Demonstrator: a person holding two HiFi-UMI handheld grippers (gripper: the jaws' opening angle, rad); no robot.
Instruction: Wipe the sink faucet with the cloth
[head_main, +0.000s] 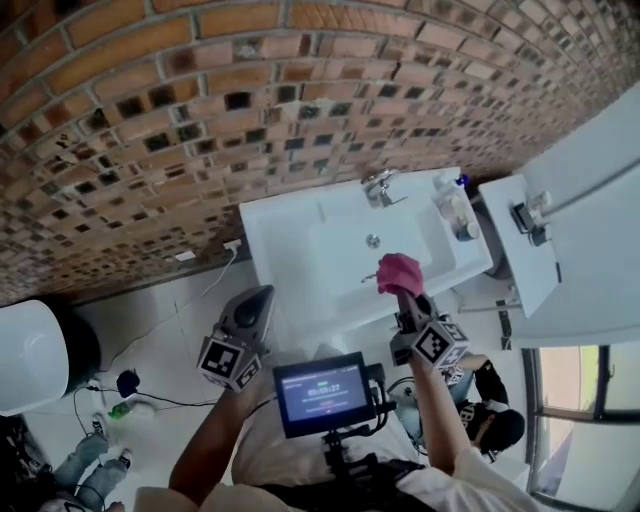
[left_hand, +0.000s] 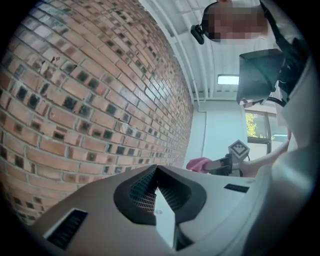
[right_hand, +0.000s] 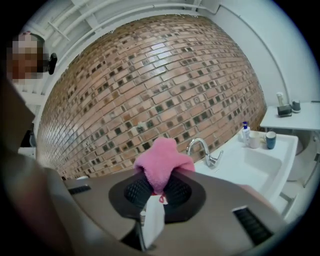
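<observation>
One pink, fluffy cloth (right_hand: 161, 161) is sitting bunched between the jaws of the right gripper (right_hand: 159, 186), which is clamping it. The cloth is hanging above the front part of the white sink (head_main: 275, 235), well apart from the faucet (right_hand: 204, 149). That one curved chrome faucet is standing at the back rim. The left gripper (left_hand: 156, 169) is pressing its jaws together on nothing, by the sink's front left. One pump bottle (right_hand: 245, 133) and two cups (right_hand: 270, 140) are standing at the far right corner. A brick wall (head_main: 200, 100) is running behind.
</observation>
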